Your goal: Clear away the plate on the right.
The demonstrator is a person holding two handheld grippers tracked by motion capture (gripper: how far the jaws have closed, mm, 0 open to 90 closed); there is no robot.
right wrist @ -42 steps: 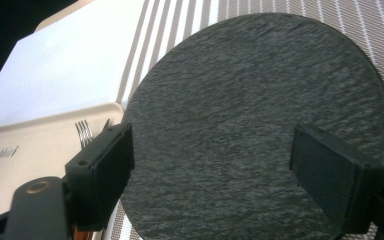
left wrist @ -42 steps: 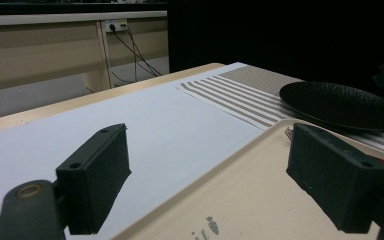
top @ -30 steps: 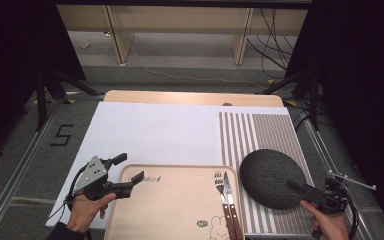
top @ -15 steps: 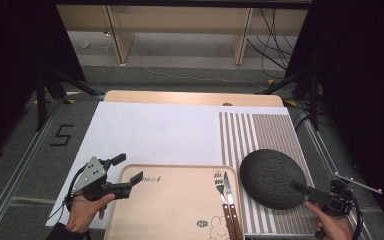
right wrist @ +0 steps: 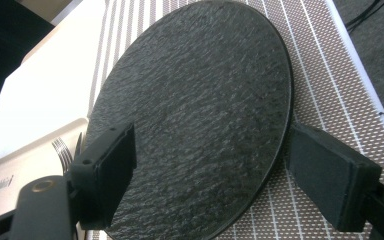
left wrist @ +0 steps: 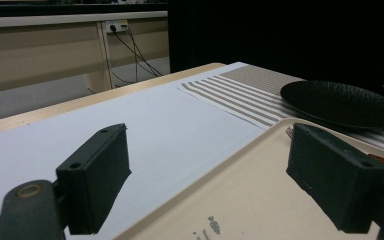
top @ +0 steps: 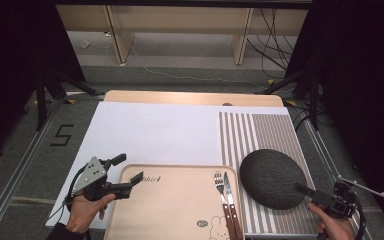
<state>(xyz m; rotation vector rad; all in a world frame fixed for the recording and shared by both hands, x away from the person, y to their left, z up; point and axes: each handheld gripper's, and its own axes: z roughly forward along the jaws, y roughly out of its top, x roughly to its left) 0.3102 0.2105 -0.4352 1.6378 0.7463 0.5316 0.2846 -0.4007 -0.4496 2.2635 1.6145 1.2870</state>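
The right gripper [right wrist: 207, 170] is spread wide with its jaws on either side of the near rim of the plate [right wrist: 195, 105]: one jaw hangs over the plate's dark surface, the other sits beyond the rim over the striped mat [right wrist: 330, 85]. Neither jaw looks to press the plate yet, so I judge the grasp as lined up but not made. From above, that gripper [top: 310, 192] points at the plate's [top: 272, 177] near edge, and the plate lies flat on the mat [top: 260, 130] straight ahead of it. The left gripper [left wrist: 220, 170] is open too and holds nothing; its jaws straddle the near corner of the tray [left wrist: 240, 190], one over the tray and one over the white sheet [left wrist: 130, 115] beside it. In the high view this gripper [top: 125, 175] rests at the tray's [top: 175, 210] left edge, as if to steady it or take hold. The fork [top: 221, 192] and knife [top: 230, 195] lie side by side at the tray's far side from the left gripper, just short of the plate. As I read it, the work is at its start: nothing is lifted, and closing on the plate and carrying it, likely onto the tray, is all left to do.
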